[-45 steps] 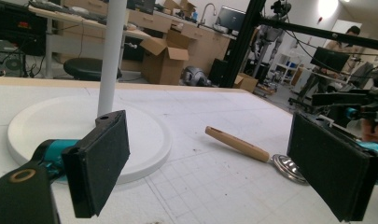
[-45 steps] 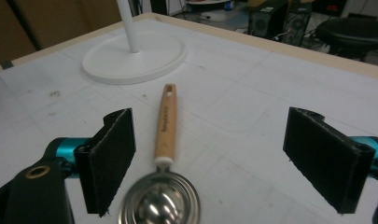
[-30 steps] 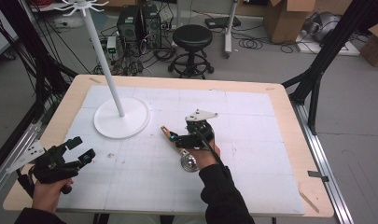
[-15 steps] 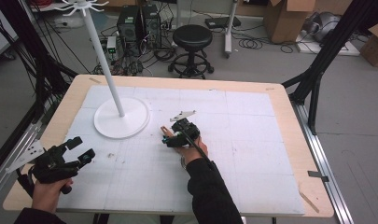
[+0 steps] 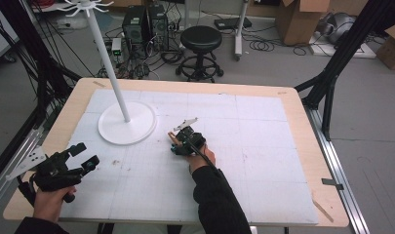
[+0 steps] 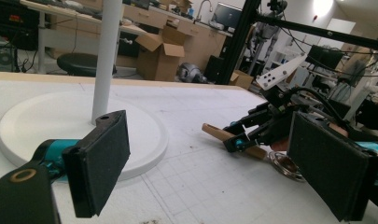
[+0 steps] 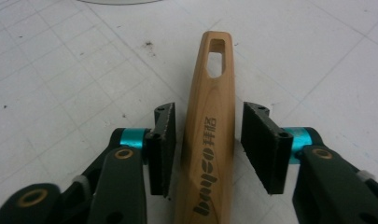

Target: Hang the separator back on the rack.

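Observation:
A wooden utensil handle [image 7: 210, 121] with a slot near its tip lies flat on the white mat. My right gripper [image 7: 207, 140] straddles it, and a narrow gap shows between each pad and the wood. Its jaws have just been closing with the handle between them. In the high view this gripper [image 5: 178, 144] sits mid-table, with the handle tip [image 5: 172, 137] poking out toward the stand. The left gripper view shows the utensil's metal head [image 6: 284, 163] behind the right gripper [image 6: 252, 135]. My left gripper [image 5: 87, 154] is open and empty at the front left corner.
A white stand with a round base [image 5: 127, 124] and a tall pole [image 5: 109, 63] rises at the back left of the gridded mat [image 5: 263, 146]. The wooden table edge [image 5: 302, 122] frames the mat. A stool [image 5: 201, 39] and boxes lie beyond.
The right gripper moved left and down over the utensil, so the handle now lies between its jaws, which have narrowed. The left gripper stayed put.

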Demonstrator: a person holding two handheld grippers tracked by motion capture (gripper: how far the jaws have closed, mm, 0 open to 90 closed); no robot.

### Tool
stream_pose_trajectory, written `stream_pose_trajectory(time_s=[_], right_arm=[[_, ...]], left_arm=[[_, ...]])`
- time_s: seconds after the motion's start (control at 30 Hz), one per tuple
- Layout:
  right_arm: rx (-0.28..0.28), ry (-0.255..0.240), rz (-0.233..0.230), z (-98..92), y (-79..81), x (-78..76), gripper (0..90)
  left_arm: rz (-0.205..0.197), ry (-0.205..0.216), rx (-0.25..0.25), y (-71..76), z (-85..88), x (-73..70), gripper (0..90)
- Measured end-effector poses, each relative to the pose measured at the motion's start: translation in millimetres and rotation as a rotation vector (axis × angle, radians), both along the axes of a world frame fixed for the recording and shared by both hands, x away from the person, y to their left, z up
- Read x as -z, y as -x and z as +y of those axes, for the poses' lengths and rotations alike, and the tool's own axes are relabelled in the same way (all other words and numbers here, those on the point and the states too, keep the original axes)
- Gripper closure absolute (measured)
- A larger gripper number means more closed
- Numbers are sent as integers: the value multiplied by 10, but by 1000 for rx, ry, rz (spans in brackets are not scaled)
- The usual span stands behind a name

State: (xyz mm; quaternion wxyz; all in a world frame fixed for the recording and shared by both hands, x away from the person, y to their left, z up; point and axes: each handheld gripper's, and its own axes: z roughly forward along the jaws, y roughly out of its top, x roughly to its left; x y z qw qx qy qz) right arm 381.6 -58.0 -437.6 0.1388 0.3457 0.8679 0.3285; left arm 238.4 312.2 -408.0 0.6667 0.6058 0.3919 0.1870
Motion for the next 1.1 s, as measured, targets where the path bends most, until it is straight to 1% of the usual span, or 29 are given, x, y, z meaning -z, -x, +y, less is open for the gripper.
stream_pose_trajectory(time_s=[0.07, 0.13, 0.2, 0.3, 0.33, 0.4, 0.5, 0.57, 0.7, 0.73, 0.77, 0.8, 0.93, 0.97, 1.03, 1.07, 1.1], right_arm=[[4, 5, -8, 5, 2, -4, 600], [8, 11, -6, 17, 13, -8, 632], [6, 20, -11, 27, 17, -10, 638], [12, 15, 0, 31, 18, -13, 668], [3, 31, -8, 38, 25, -21, 670], [-3, 35, -13, 43, 30, -25, 672], [-12, 15, 6, 17, 34, -43, 674], [-28, -19, 6, -12, 44, -90, 674], [-53, -108, -3, -75, 99, -218, 675], [-67, -140, -5, -100, 128, -261, 675], [-73, -158, -3, -115, 152, -288, 675], [-88, -175, -13, -137, 178, -322, 675], [-135, -256, -31, -240, 312, -458, 675], [-146, -274, -33, -269, 349, -490, 675], [-178, -319, -37, -327, 428, -553, 675], [-194, -344, -38, -351, 465, -580, 675], [-207, -364, -39, -365, 494, -600, 675]], left_arm=[[-1, -1, 0, 0, 3, 1, 136], [0, 0, -1, 0, 3, 0, 136], [-1, 0, 0, 1, 3, 1, 137], [0, -1, 0, 2, 0, 0, 137], [0, 0, 0, 2, 0, 0, 136], [-1, -2, 1, 2, 3, 1, 137], [-1, -6, -2, 2, -1, 1, 137], [-2, -11, 0, 3, -6, 0, 137], [-4, -18, 3, 9, -14, -6, 136], [-2, -19, 4, 9, -17, -8, 137], [0, -24, 10, 8, -20, -12, 140], [1, -22, 12, 8, -26, -15, 144], [-11, -39, 25, 21, -71, -54, 145], [-14, -38, 30, 23, -86, -67, 146], [-16, -22, 59, 20, -124, -106, 150], [-14, -17, 67, 19, -136, -124, 151], [-7, -2, 85, 12, -162, -159, 150]])
